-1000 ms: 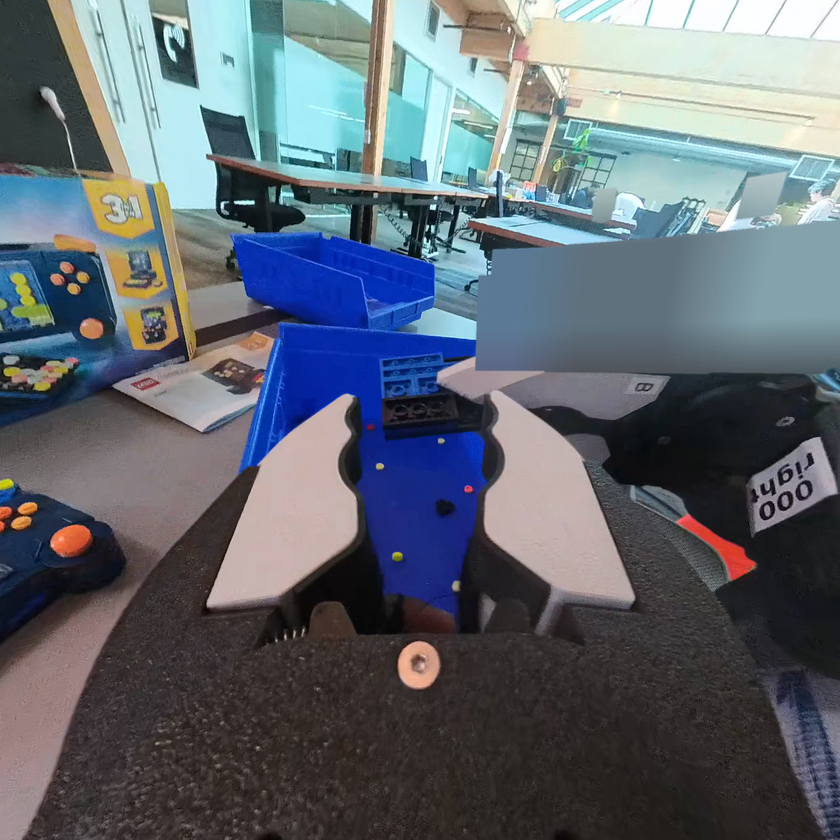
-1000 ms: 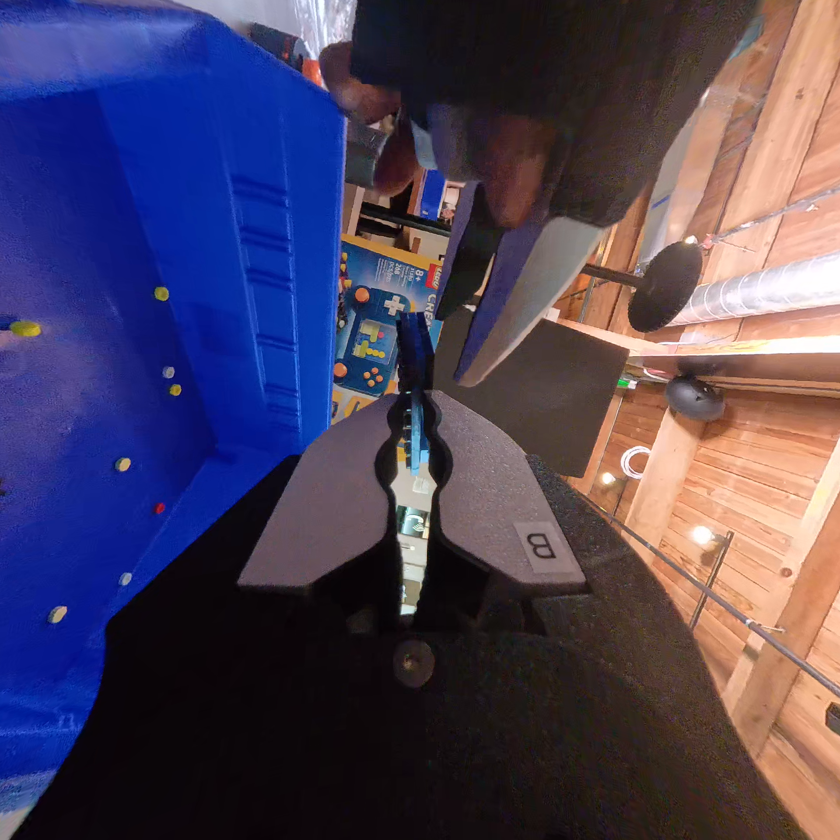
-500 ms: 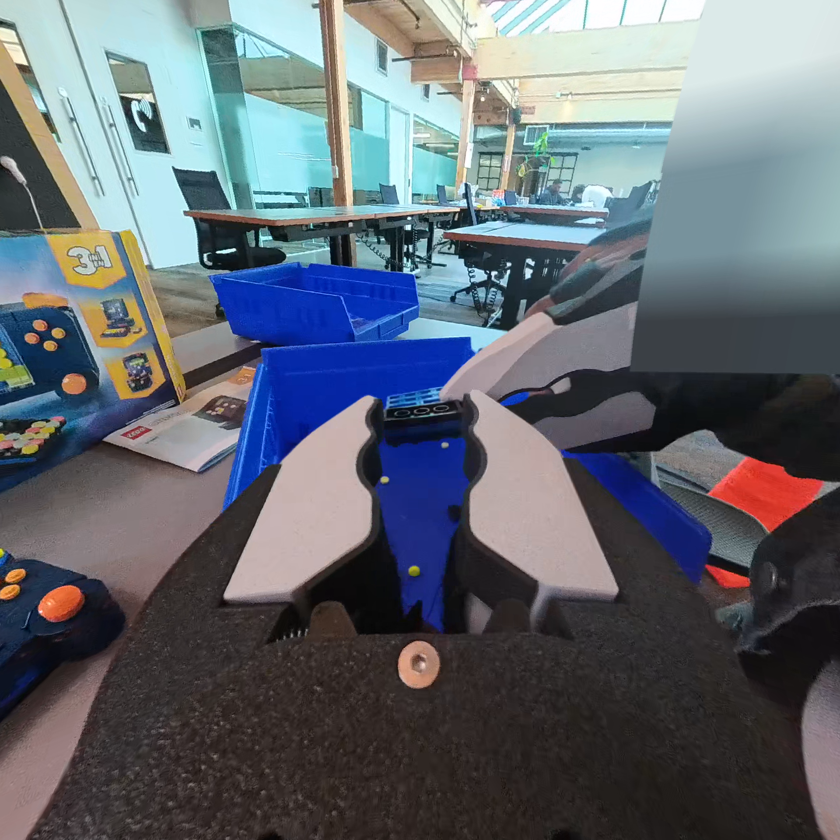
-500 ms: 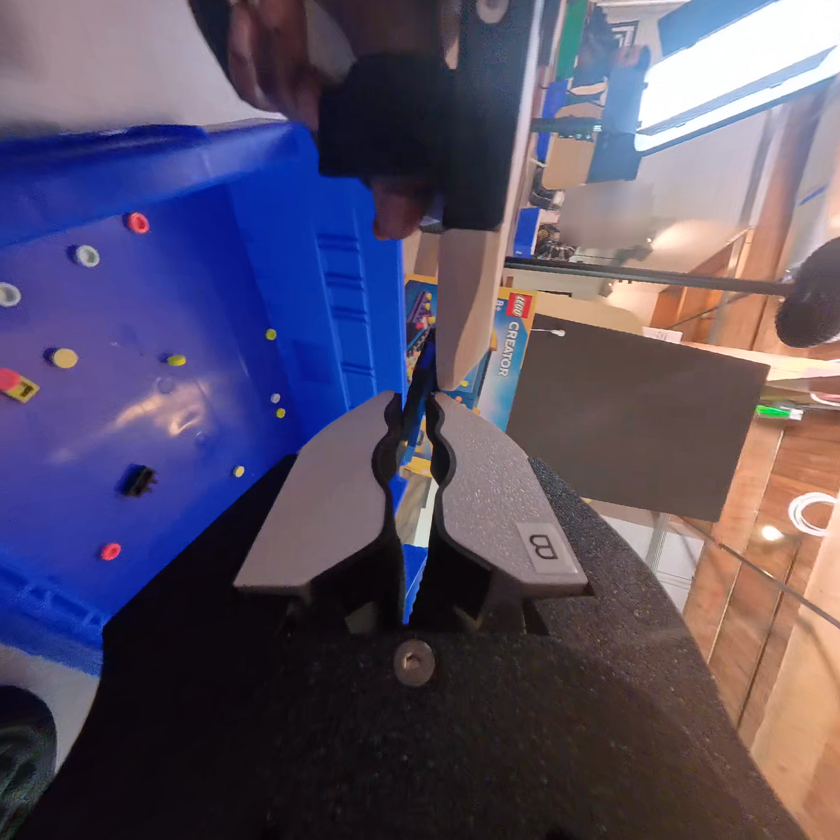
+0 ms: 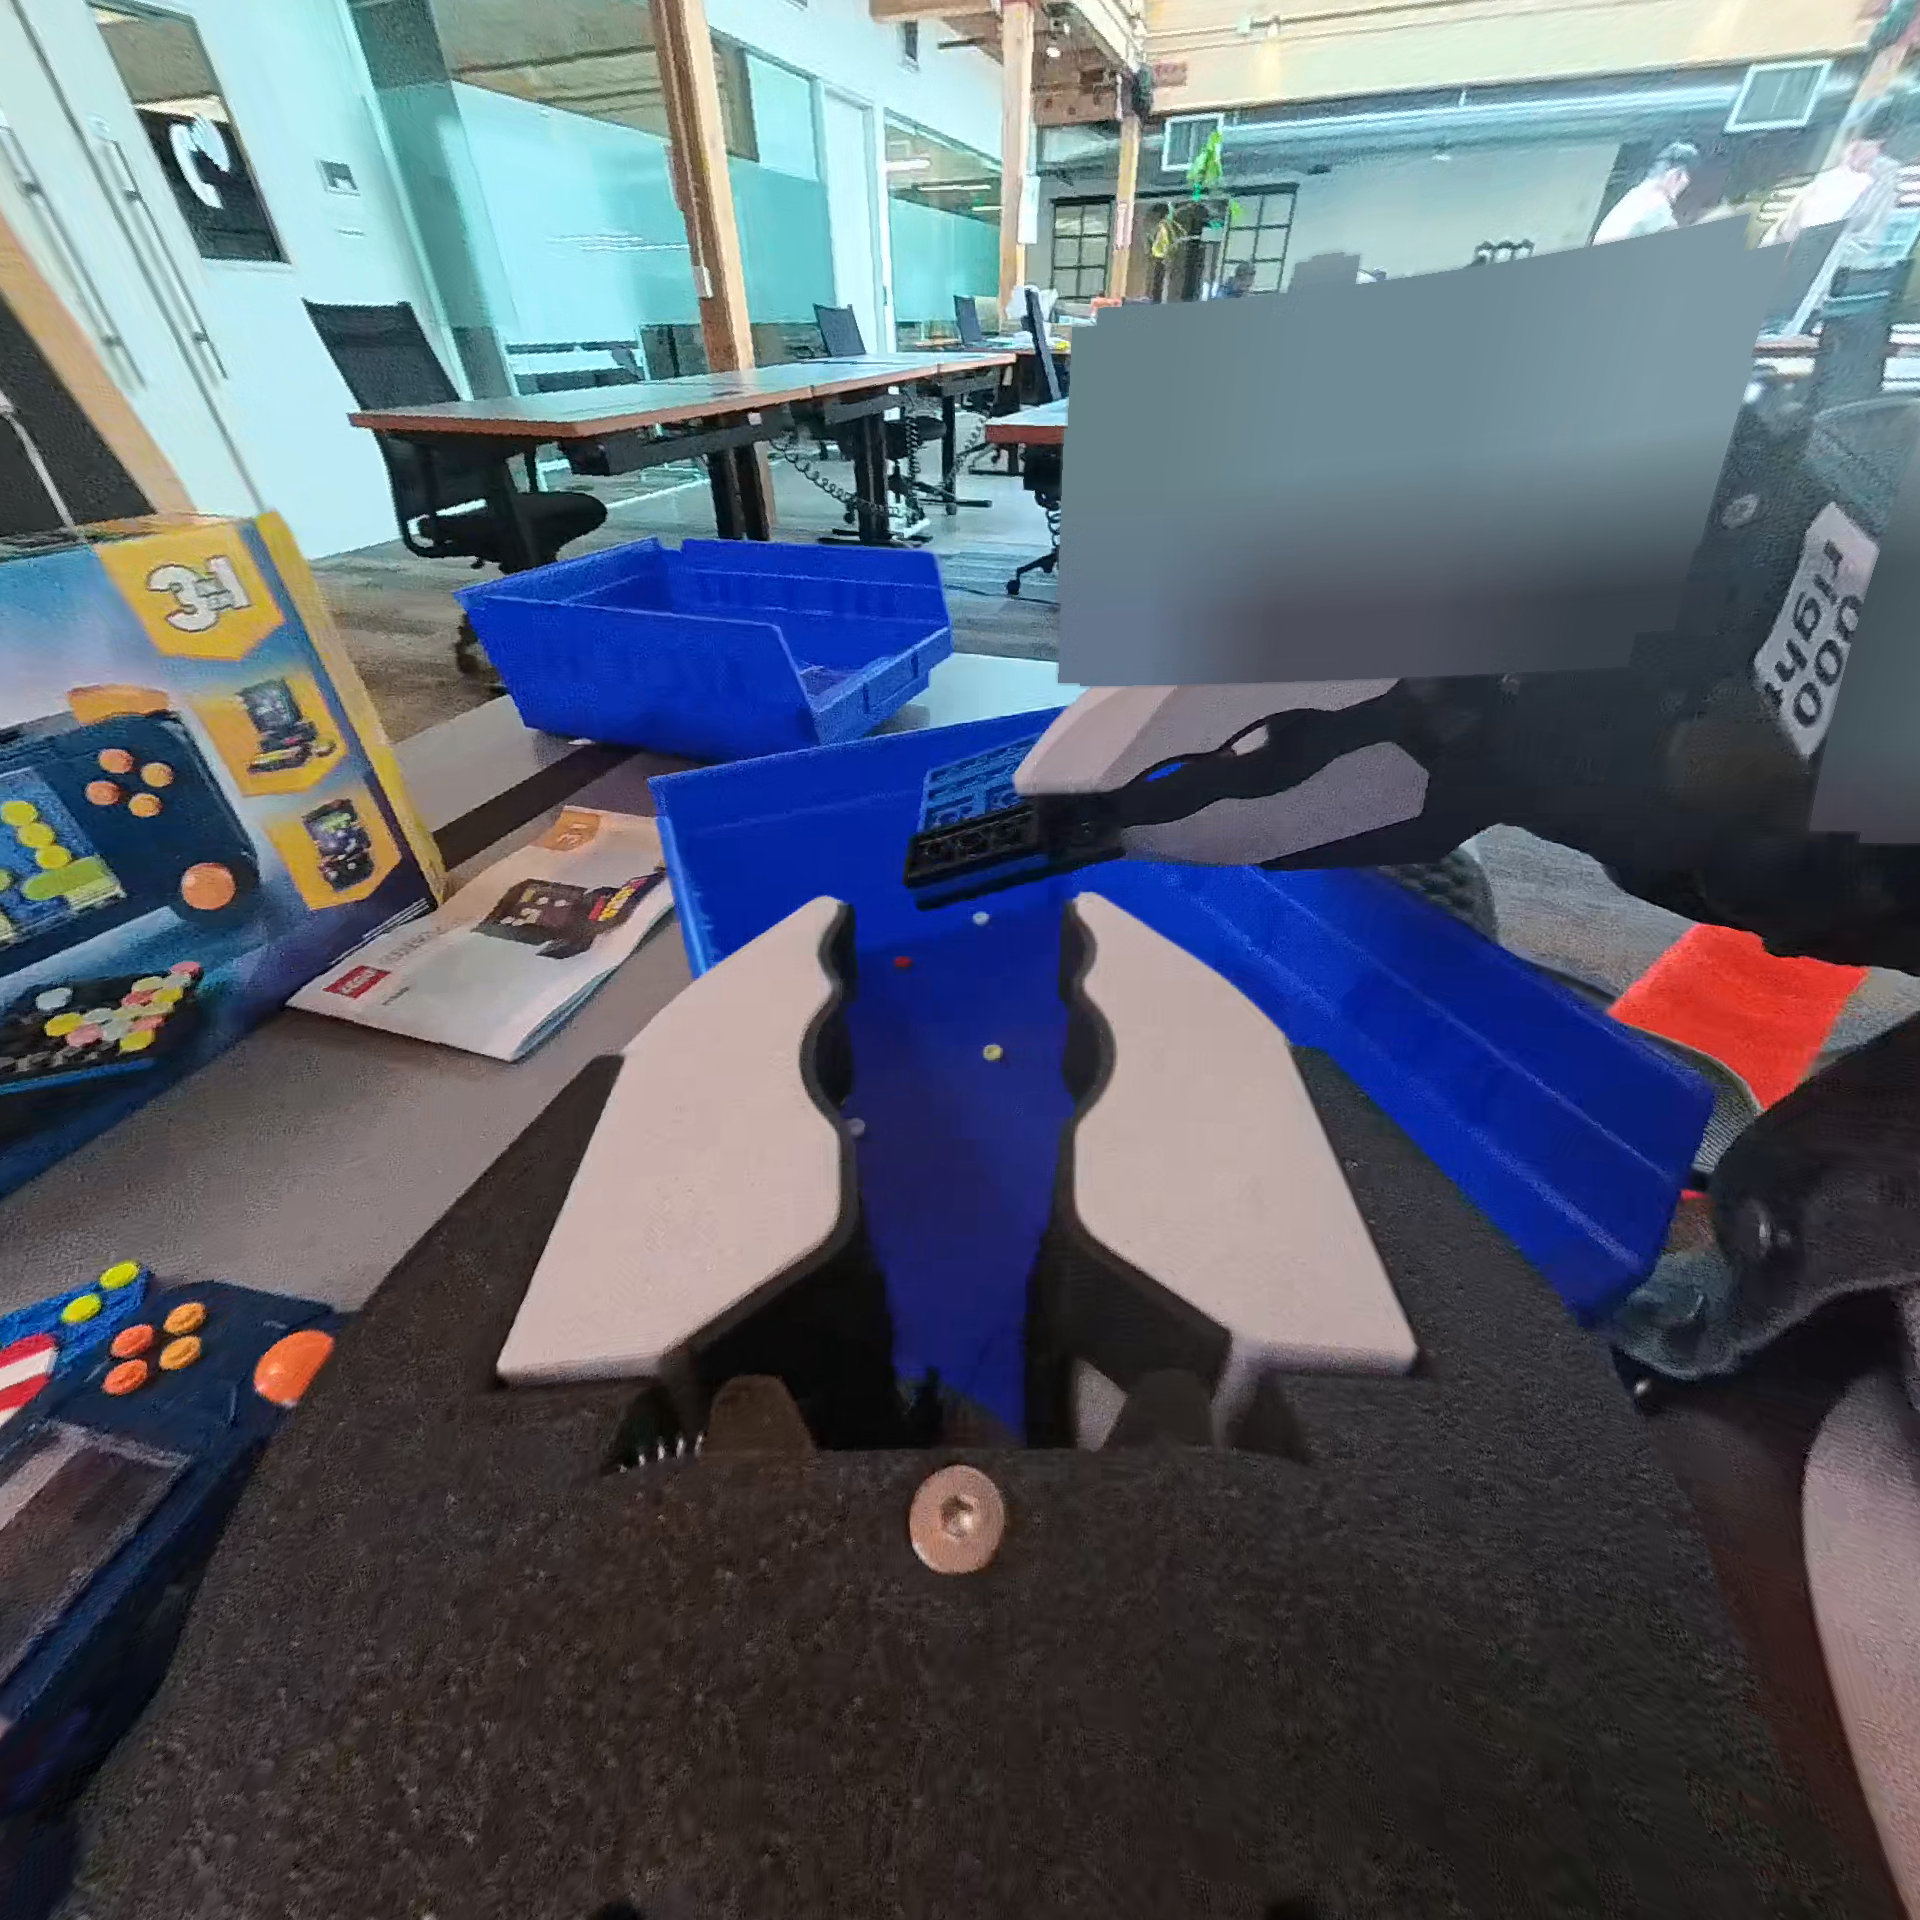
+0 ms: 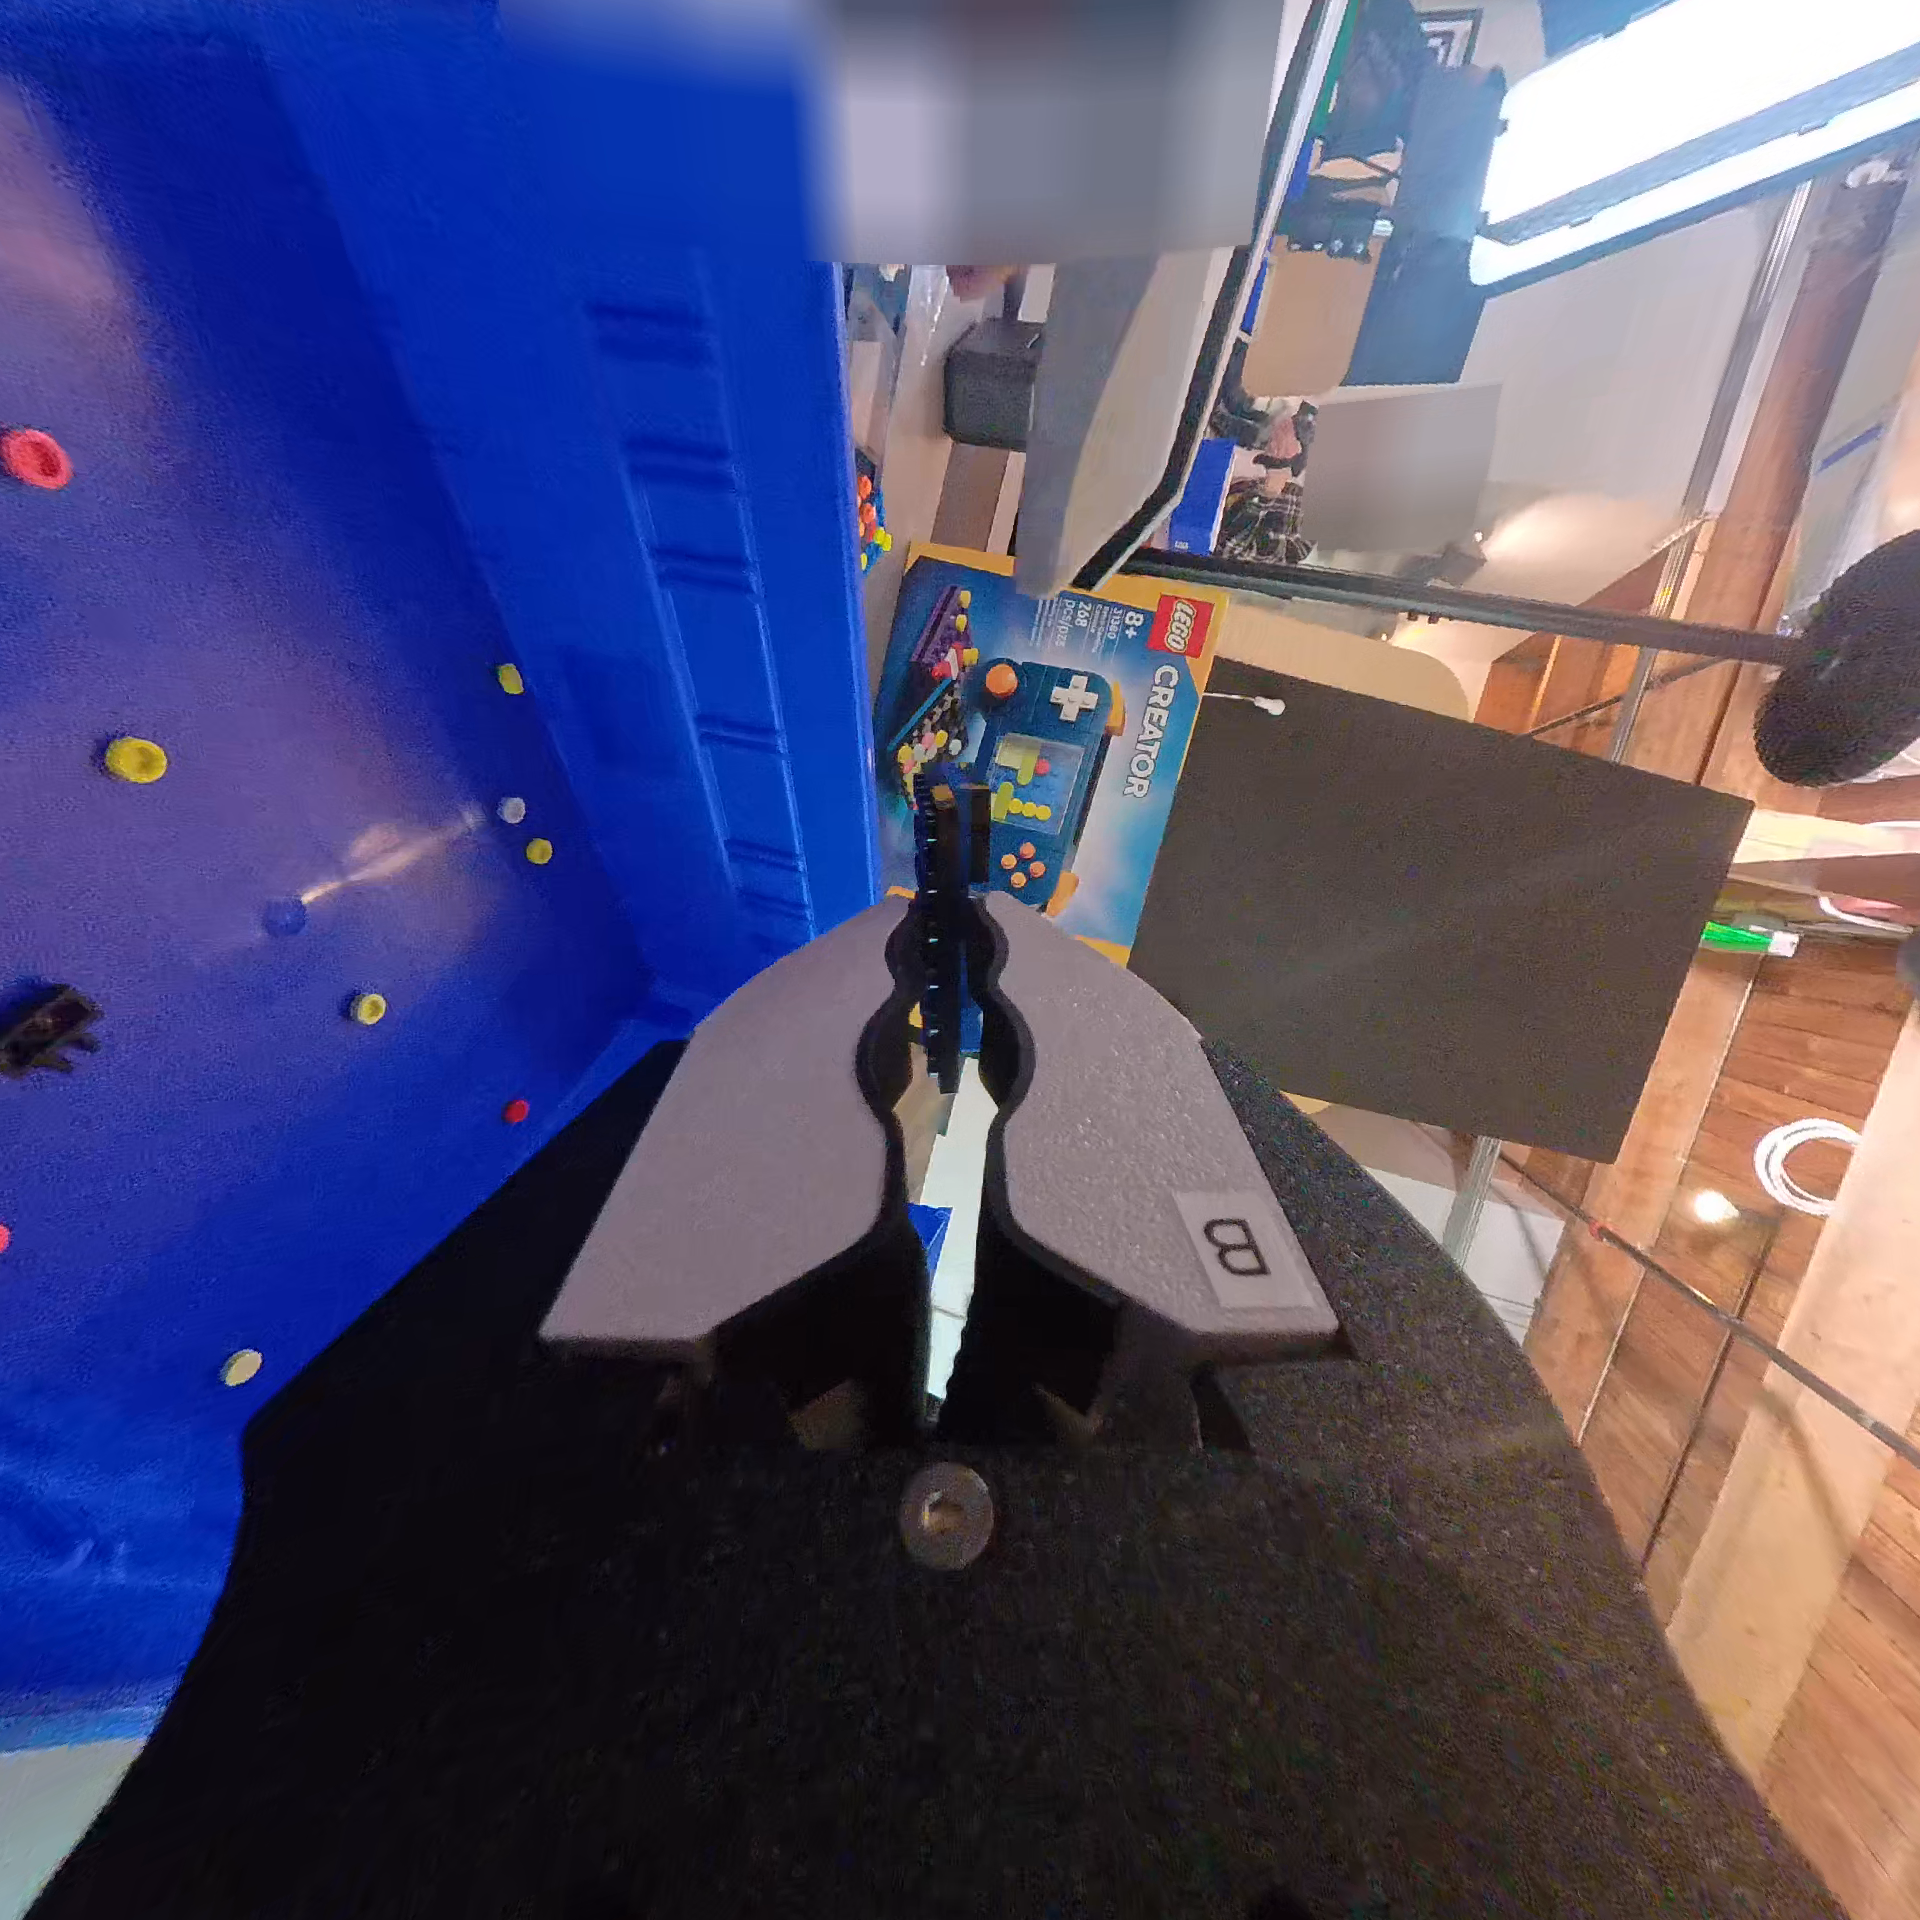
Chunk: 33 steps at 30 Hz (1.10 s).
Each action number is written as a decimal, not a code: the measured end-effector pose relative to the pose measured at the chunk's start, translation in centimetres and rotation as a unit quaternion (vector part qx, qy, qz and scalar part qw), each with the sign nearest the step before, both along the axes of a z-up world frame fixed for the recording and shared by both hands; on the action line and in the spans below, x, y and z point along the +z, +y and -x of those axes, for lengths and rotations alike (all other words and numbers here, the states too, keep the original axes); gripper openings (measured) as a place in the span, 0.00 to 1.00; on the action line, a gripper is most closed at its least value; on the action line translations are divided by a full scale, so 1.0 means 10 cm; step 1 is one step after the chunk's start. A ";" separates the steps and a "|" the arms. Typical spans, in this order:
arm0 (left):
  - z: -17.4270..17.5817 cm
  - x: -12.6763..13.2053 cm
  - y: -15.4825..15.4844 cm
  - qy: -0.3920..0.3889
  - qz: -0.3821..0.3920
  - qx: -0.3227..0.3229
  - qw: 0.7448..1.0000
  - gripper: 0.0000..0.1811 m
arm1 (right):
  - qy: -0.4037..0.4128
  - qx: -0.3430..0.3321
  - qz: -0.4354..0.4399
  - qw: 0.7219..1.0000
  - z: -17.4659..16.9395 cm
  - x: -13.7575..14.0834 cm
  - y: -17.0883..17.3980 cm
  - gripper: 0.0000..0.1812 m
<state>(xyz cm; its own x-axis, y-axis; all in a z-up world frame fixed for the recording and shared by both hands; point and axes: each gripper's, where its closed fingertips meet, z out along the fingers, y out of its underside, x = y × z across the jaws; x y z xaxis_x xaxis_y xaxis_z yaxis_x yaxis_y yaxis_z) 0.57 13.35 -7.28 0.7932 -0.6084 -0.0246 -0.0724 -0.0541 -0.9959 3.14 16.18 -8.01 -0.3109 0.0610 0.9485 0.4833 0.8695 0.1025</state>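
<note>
My left gripper (image 5: 956,914) is open and empty, hovering over a blue bin (image 5: 1455,1039) that holds small loose yellow and red studs. Just past its fingertips, my right gripper (image 5: 1049,800) reaches in from the right. It is shut on a flat black-and-blue brick piece (image 5: 977,831) held above the bin. In the right wrist view my right gripper (image 6: 940,920) clamps that piece (image 6: 945,852) edge-on. The bin wall (image 6: 675,520) is on the left, and a left gripper finger (image 6: 1101,436) shows above.
A second blue bin (image 5: 707,644) stands behind. A toy set box (image 5: 156,810) also shows in the right wrist view (image 6: 1049,748). A booklet (image 5: 499,935) and a dark blue built console model (image 5: 156,1382) lie left. A black board (image 6: 1403,914) stands beyond. An orange cloth (image 5: 1735,997) lies right.
My left gripper has opened, let go of the black brick piece and drawn back. The piece now hangs from my right gripper alone.
</note>
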 end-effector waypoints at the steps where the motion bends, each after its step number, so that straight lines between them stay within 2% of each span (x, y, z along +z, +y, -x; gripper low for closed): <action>1: -0.05 0.00 -0.01 0.001 0.006 -0.015 1.000 0.21 | -0.002 0.007 0.000 1.000 0.00 0.00 -0.03 0.04; 4: -0.13 0.02 -0.02 -0.038 0.077 -0.061 0.994 0.25 | -0.012 0.026 -0.046 0.999 0.00 0.04 -0.13 0.04; 6: -0.14 0.05 0.02 -0.058 0.096 -0.071 0.991 0.24 | -0.030 0.037 -0.096 0.994 0.01 0.05 -0.18 0.04; 10: -0.25 -0.07 0.04 -0.012 0.149 -0.104 0.983 0.26 | -0.075 0.065 -0.157 0.983 0.02 0.06 -0.27 0.05; 12: -0.29 -0.04 0.00 -0.014 0.142 -0.121 0.982 0.21 | -0.095 0.068 -0.187 0.975 0.01 0.06 -0.27 0.05; 14: -0.31 -0.05 -0.02 -0.008 0.144 -0.130 0.981 0.20 | -0.113 0.085 -0.211 0.967 -0.01 0.06 -0.29 0.04; 19: -0.31 0.03 -0.10 0.001 0.089 -0.128 0.988 0.18 | -0.113 0.115 -0.205 0.965 -0.03 0.08 -0.36 0.05; 22: -0.29 0.11 -0.13 -0.028 0.093 -0.125 0.987 0.18 | -0.072 0.107 -0.144 0.981 -0.01 0.15 -0.40 0.06; 24: -0.30 0.10 -0.14 -0.019 0.095 -0.121 0.988 0.18 | -0.069 0.094 -0.157 0.981 0.02 0.14 -0.36 0.10; 26: -0.41 0.11 -0.24 -0.030 0.108 -0.152 0.982 0.18 | -0.074 0.061 -0.171 0.981 0.05 0.12 -0.23 0.07; 28: -0.41 0.08 -0.22 0.004 0.093 -0.131 0.987 0.18 | -0.086 0.054 -0.152 0.983 0.04 0.05 -0.18 0.05; 31: -0.38 0.21 -0.19 -0.032 0.062 -0.115 0.991 0.18 | -0.053 0.046 -0.141 0.988 0.07 0.14 -0.16 0.05; 33: -0.34 0.28 -0.15 -0.010 0.014 -0.084 0.996 0.18 | -0.054 0.036 -0.134 0.989 0.08 0.13 -0.12 0.05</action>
